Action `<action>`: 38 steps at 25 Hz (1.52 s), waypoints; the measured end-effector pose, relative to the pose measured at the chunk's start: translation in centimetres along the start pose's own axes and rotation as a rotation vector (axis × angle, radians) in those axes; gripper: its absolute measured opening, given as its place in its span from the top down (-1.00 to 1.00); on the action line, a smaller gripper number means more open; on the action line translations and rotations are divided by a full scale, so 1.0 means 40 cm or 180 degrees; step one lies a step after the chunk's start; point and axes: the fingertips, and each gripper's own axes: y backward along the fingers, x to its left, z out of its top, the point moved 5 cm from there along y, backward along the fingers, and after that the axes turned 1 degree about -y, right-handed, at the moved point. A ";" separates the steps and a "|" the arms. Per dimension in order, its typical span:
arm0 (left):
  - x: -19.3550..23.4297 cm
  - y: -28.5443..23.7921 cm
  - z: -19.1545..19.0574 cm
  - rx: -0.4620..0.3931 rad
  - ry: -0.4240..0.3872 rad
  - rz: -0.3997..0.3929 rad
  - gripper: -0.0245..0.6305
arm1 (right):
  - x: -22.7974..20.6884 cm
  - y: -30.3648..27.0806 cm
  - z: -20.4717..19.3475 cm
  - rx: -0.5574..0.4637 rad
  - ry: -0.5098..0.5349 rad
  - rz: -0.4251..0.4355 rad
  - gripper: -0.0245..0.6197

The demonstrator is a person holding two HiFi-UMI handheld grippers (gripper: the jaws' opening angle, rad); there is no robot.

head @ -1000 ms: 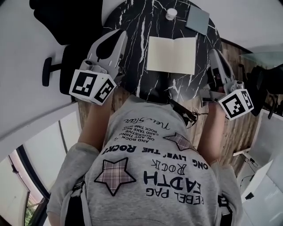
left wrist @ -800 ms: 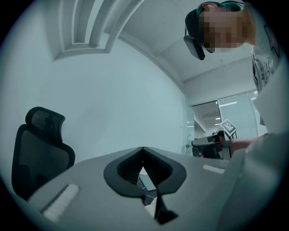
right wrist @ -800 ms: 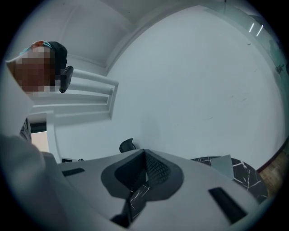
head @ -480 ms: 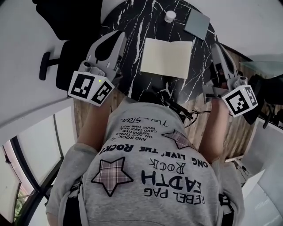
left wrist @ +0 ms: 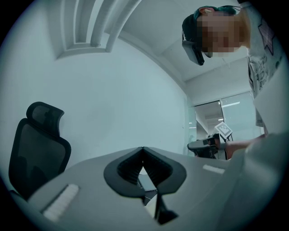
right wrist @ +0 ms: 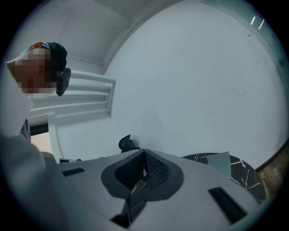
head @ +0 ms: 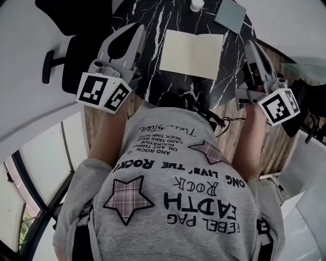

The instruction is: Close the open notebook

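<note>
Nearer now, left gripper (head: 135,29) and right gripper (head: 250,46), seemingly shut, flank the notebook (head: 192,47).

A marble table (head: 175,89) bears open notebook (head: 191,47), grey square (head: 230,15), white cap (head: 196,5).

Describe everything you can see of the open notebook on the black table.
In the head view, the notebook lies open and flat on the black, white-veined marble-look table. Two cream, blank-looking paper pages show, parted by a faint centre fold. The cover is hidden underneath. The edges look straight, with no page lifted. It sits between the left gripper and the right gripper, and neither touches it; it rests only on the tabletop. A grey-blue square pad lies apart, beyond its far right corner.
</note>
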 end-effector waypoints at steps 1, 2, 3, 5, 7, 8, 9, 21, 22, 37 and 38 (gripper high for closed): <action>0.000 -0.003 -0.005 0.0004 0.0015 0.0003 0.90 | -0.006 -0.002 -0.003 0.0011 -0.0011 -0.0003 0.89; 0.000 -0.006 -0.008 0.0007 0.0026 0.0007 0.90 | -0.013 -0.003 -0.006 0.0024 -0.0018 -0.0010 0.89; 0.000 -0.008 -0.011 0.0010 0.0032 0.0012 0.90 | -0.018 -0.004 -0.009 0.0040 -0.0022 -0.0021 0.89; 0.002 -0.009 -0.018 0.0024 0.0034 0.0025 0.90 | -0.023 -0.006 -0.018 0.0073 -0.0030 -0.0044 0.89; 0.003 -0.010 -0.026 0.0036 0.0040 0.0034 0.90 | -0.030 -0.007 -0.028 0.0103 -0.0033 -0.0065 0.89; 0.003 -0.011 -0.029 0.0042 0.0044 0.0036 0.90 | -0.034 -0.007 -0.033 0.0116 -0.0032 -0.0075 0.89; 0.002 -0.013 -0.032 0.0048 0.0048 0.0037 0.90 | -0.040 -0.008 -0.037 0.0128 -0.0030 -0.0086 0.89; -0.013 -0.024 -0.089 0.0191 -0.0061 0.0010 0.90 | -0.100 -0.019 -0.124 0.0418 0.0026 -0.0363 0.89; -0.014 -0.026 -0.100 0.0214 -0.0059 0.0008 0.90 | -0.104 -0.022 -0.133 0.0445 0.0042 -0.0385 0.89; -0.001 -0.048 -0.258 0.0555 -0.0050 0.0039 0.90 | -0.220 -0.006 -0.340 0.1077 0.0067 -0.0908 0.88; -0.002 -0.048 -0.265 0.0565 -0.0057 0.0043 0.90 | -0.226 -0.003 -0.350 0.1093 0.0029 -0.0923 0.88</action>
